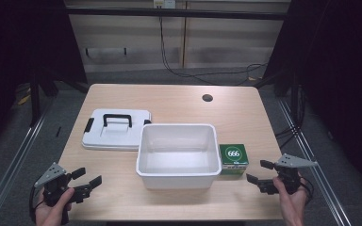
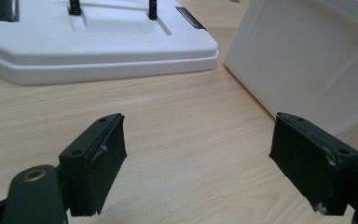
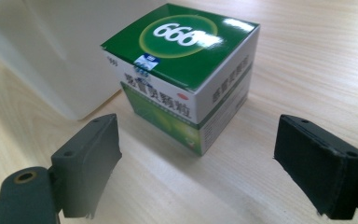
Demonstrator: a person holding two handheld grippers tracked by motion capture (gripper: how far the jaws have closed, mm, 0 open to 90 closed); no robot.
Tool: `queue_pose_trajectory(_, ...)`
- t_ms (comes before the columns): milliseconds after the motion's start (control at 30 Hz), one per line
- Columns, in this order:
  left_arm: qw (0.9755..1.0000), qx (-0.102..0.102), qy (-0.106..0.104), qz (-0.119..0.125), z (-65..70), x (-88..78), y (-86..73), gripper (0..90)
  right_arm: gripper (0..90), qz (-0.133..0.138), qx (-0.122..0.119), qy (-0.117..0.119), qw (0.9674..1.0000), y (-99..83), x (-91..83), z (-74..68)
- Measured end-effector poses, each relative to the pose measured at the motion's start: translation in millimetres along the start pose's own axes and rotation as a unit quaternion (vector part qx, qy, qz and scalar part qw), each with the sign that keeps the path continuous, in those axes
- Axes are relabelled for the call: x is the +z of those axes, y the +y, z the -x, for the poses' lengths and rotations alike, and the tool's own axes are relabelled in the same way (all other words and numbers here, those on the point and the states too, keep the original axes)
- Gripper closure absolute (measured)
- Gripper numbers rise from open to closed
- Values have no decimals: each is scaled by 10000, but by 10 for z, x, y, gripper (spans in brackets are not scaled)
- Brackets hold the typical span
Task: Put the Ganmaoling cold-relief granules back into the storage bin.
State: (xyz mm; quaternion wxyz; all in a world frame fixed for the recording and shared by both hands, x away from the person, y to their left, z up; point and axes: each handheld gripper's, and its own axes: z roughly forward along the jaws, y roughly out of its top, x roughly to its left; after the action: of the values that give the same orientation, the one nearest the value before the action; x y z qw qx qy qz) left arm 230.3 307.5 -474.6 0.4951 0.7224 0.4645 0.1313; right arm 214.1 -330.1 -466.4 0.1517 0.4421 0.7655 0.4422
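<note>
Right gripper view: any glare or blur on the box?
Right gripper view: a glare patch washes out part of the white 666 on the green box, and the near jaws look soft. High view: table evenly lit, surroundings dark. Left gripper view: lid sharp.

the high view looks forward and down from above the person's side, taking in the whole counter (image 1: 122, 197) from some way off. the left gripper view sits low and close over the wood, facing out between its own black jaws toward the white lid (image 2: 102, 46) and the white tub's (image 2: 307, 60) wall. the right gripper view, equally low and close, faces the green box (image 3: 186, 70) beside that tub. the overhead camera shares all three things with them.
</note>
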Motion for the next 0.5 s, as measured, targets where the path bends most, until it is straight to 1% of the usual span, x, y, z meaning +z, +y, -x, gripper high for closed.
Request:
queue_pose_trajectory(33, 10000, -26, -14, 12, 15, 12, -1, 176, 135, -46, -9, -82, 10000, 34, -15, -20)
queue_pose_trajectory(67, 10000, -26, -14, 12, 15, 12, -1, 176, 138, -94, -88, -15, 9999, 63, -32, -24)
queue_pose_trajectory(100, 10000, -12, -20, -8, 14, 14, -2, 176, 136, -79, -149, -17, 9999, 91, -53, -33)
queue_pose_trajectory(133, 10000, 1, -19, -29, 12, 17, -5, 176, 136, -79, -149, -17, 9999, 91, -53, -33)
queue_pose_trajectory(167, 10000, -57, -32, -31, 22, 26, -10, 176, 132, -54, -174, -68, 9998, 121, -68, -40)
queue_pose_trajectory(200, 10000, 16, -26, -62, 24, 29, -8, 176, 134, -95, -301, 48, 9995, 187, -83, -34)
queue_pose_trajectory(233, 10000, 16, -26, -62, 24, 29, -8, 176, 134, -95, -301, 48, 9995, 187, -83, -34)
queue_pose_trajectory(267, 10000, 37, -61, -62, 22, 29, -2, 176, 137, -227, -378, 22, 9990, 244, -80, -33)
queue_pose_trajectory(300, 10000, 37, -61, -62, 22, 29, -2, 176, 137, -270, -459, -63, 9986, 275, -79, -39)
queue_pose_trajectory(333, 10000, -16, -64, -44, 25, 35, -3, 176, 137, -270, -459, -63, 9986, 275, -79, -39)
queue_pose_trajectory(367, 9999, -27, -67, -71, 19, 41, -4, 176, 137, -394, -732, -140, 9964, 341, -70, -63)
queue_pose_trajectory(433, 9999, -34, -67, -71, 18, 42, -5, 176, 135, -410, -838, -152, 9955, 387, -71, -82)
queue_pose_trajectory(467, 9999, -36, -67, -70, 20, 42, -4, 176, 135, -410, -838, -152, 9955, 387, -71, -82)
queue_pose_trajectory(500, 10000, -43, -64, -58, 28, 40, -4, 176, 136, -448, -940, -120, 9945, 444, -68, -102)
